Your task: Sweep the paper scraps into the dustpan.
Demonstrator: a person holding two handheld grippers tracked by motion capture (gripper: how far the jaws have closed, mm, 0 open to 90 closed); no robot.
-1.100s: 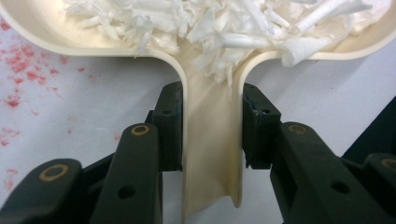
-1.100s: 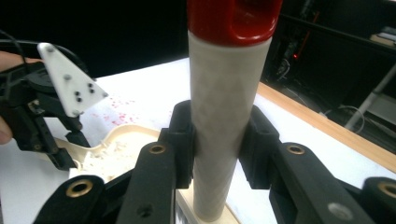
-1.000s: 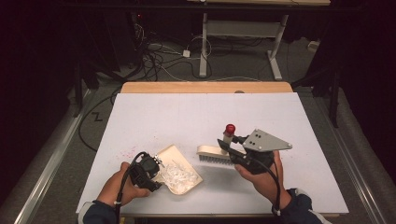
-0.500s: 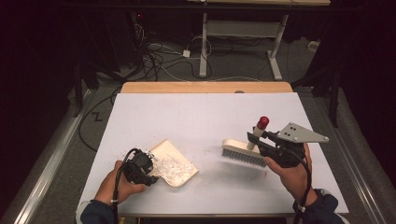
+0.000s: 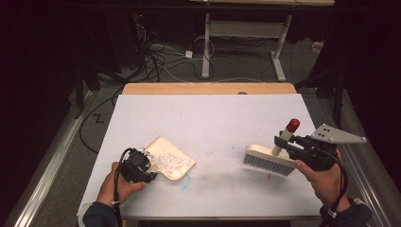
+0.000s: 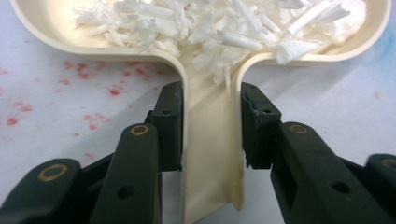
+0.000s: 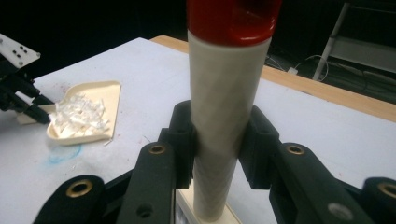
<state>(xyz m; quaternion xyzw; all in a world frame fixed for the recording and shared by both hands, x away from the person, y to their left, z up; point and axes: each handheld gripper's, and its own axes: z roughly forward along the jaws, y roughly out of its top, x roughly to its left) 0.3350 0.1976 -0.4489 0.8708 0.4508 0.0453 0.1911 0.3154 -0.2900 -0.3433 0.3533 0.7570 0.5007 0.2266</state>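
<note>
On the white table top (image 5: pixel 208 123), the left gripper (image 5: pixel 142 165) is clamped on the flat handle of a cream plastic dustpan (image 5: pixel 171 158), its pads pressing the handle's two edges in the left gripper view (image 6: pixel 212 154). The dustpan lies near the table's front left, handle toward the person's left hand (image 5: pixel 116 184), open mouth pointing right and away; white paper shreds (image 6: pixel 224 23) fill its tray. Well apart to the right, the right gripper (image 5: pixel 295 144) grips the round cream handle with a red cap (image 7: pixel 226 93) of a hand brush (image 5: pixel 269 161). The handle stands nearly upright, tilted slightly right; the brush head's long axis runs left to right, grey bristles down, near the table's right front.
</note>
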